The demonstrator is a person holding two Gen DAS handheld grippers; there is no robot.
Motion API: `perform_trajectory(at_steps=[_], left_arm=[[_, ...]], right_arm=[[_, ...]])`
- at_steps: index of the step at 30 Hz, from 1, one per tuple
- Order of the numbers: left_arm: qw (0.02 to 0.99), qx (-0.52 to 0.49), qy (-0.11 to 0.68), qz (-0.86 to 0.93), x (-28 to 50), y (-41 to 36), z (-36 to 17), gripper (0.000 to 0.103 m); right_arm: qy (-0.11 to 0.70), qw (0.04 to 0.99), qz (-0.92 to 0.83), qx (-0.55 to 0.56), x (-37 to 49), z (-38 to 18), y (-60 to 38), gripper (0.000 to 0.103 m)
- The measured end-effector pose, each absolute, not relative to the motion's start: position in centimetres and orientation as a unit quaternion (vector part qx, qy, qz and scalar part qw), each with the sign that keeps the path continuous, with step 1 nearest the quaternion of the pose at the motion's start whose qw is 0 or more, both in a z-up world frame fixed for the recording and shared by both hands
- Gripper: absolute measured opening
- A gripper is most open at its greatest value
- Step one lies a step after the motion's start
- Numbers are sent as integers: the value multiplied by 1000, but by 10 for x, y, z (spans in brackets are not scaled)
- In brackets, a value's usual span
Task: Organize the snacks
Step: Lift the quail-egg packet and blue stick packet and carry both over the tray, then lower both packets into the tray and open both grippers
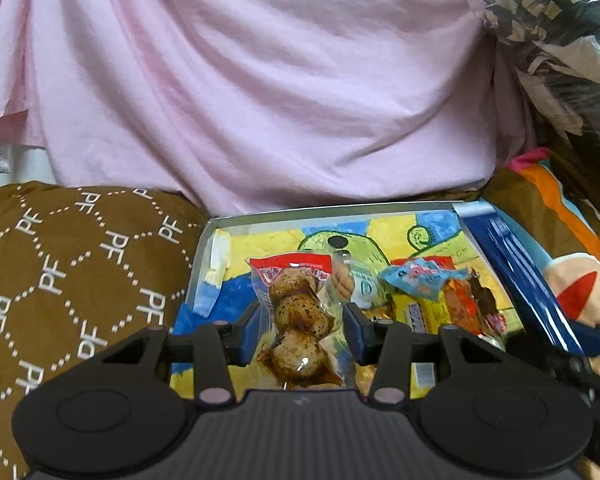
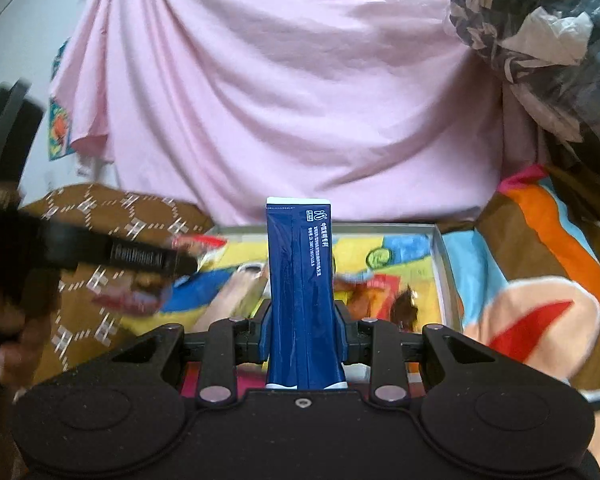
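Two claws each carry a snack over the shallow box (image 1: 208, 248), seemingly for sorting: left claw (image 1: 300, 316) pinching a braised-egg packet (image 1: 296, 316), right claw (image 2: 302, 320) pinching a blue pouch (image 2: 300, 292).

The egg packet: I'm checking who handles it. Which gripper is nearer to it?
Left. The left gripper has the egg packet between its fingers; the right gripper, off to its right, is shut on a blue packet.

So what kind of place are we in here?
Probably a bedroom or living area at home, not a kitchen: a draped pink cotton sheet, a brown monogram-patterned cushion and a colourful cartoon-print blanket surround the shallow grey cardboard tray of snacks.
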State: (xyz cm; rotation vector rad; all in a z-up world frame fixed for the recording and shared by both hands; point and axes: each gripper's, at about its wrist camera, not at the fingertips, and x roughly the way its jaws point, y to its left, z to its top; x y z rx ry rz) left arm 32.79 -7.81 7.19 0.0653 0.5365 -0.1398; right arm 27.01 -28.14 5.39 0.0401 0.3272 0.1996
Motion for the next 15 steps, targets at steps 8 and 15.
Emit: perform_trajectory(at_steps=[8, 15], left_arm=[[960, 28, 271, -61, 361, -78, 61, 48], [959, 25, 277, -54, 378, -79, 52, 48]], right_arm=[[175, 980, 95, 15, 321, 52, -267, 32], [197, 977, 83, 19, 345, 42, -260, 32]])
